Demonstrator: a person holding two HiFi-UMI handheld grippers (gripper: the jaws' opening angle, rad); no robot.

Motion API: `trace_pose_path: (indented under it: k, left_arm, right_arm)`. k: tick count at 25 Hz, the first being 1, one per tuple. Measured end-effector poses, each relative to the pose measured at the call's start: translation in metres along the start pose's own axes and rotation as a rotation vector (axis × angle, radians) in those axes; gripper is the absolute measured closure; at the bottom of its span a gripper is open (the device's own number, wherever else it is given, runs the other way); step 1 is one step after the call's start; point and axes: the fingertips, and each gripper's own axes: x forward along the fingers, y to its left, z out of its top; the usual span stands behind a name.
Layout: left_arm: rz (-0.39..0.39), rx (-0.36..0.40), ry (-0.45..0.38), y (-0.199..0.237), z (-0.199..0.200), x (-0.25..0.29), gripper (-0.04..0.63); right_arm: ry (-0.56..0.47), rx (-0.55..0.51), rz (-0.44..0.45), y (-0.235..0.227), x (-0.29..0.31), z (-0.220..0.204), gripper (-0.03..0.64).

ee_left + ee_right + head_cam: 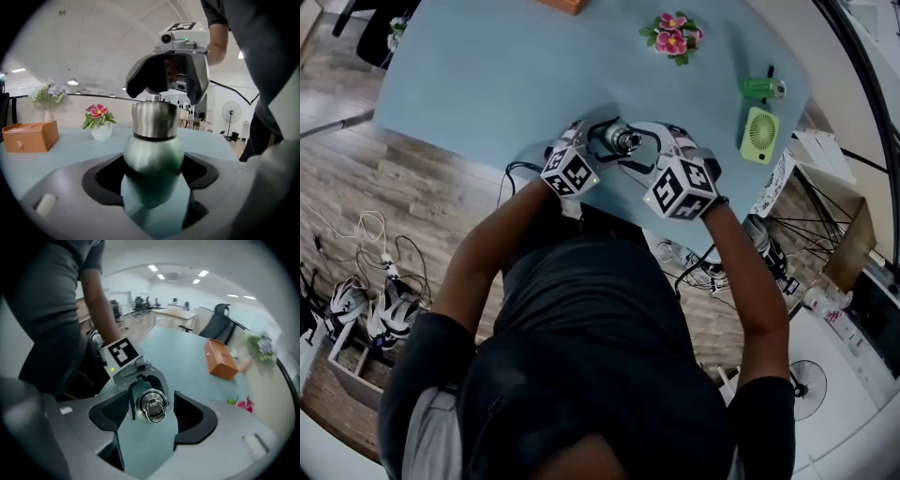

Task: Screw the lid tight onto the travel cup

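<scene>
The travel cup [152,164], a green-bodied flask with a brushed steel lid [153,119], stands upright near the person's edge of the pale blue surface [487,75], between the two grippers. The left gripper [596,141] comes at it from the side, nearly level, and its two dark jaws are closed against the rounded green body below the lid, one on each flank, so it has the cup in its grip. The right gripper [649,144] reaches over from the other side and points steeply down at the top of the cup. Seen along its own jaws, the lid and the small metal ring [155,409] on its crown lie between them, but the jaws stand wide apart with a clear gap on either side, touching nothing and holding nothing. In the left gripper view the right gripper's jaws hang just above and around the lid's top. The lid sits on the cup's neck with a thin dark seam where it meets the green body. Farther out on the surface are a small white pot of pink flowers [672,36], a light green handheld fan [759,134] lying flat near the right edge, and an orange box [29,136] with a small knob.
</scene>
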Motion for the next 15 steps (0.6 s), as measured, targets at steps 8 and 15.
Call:
trace_pose_path:
  k: [8,15]
  left_arm:
    - [0.003,-0.001,0.002,0.000,0.001,0.000,0.178]
    - [0.002,0.004,0.002,-0.001,0.001,0.000,0.178]
  right_arm:
    - [0.220,-0.468,0.255,-0.001,0.013,-0.015,0.360]
    - [0.143,-0.185,0.135,-0.002,0.015,-0.015,0.388]
